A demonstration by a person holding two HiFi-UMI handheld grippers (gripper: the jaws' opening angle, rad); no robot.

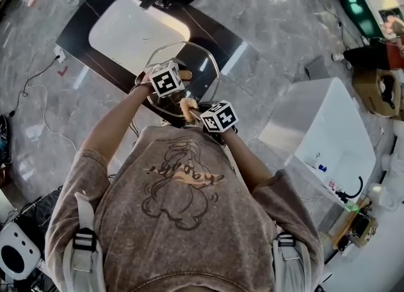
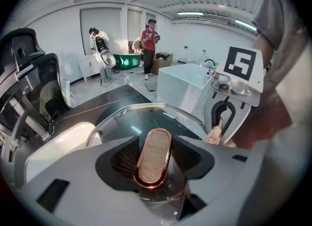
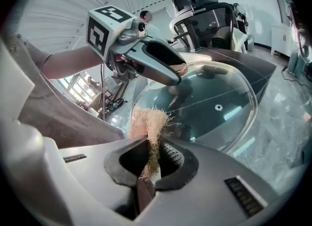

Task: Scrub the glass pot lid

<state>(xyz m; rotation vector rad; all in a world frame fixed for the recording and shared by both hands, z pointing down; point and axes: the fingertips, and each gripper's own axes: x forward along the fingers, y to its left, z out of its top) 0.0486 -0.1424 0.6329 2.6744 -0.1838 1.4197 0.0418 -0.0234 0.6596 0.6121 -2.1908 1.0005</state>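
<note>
R gripper (image 3: 152, 159), bottom centre of its view: jaws nearly closed, pinching tan scrub pad (image 3: 148, 122). Glass lid (image 3: 219, 98) just beyond, mid-frame. L gripper (image 2: 155, 157): jaws wide, clamped on lid handle (image 2: 152, 149). White sink (image 1: 136, 32) upper left, head view.

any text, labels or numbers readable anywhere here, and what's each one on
No text reads clearly.
Print on the shirt: script lettering, too blurred to read.
Both marker cubes: black-and-white squares only, no letters.
On the glass pot lid: none seen.
</note>
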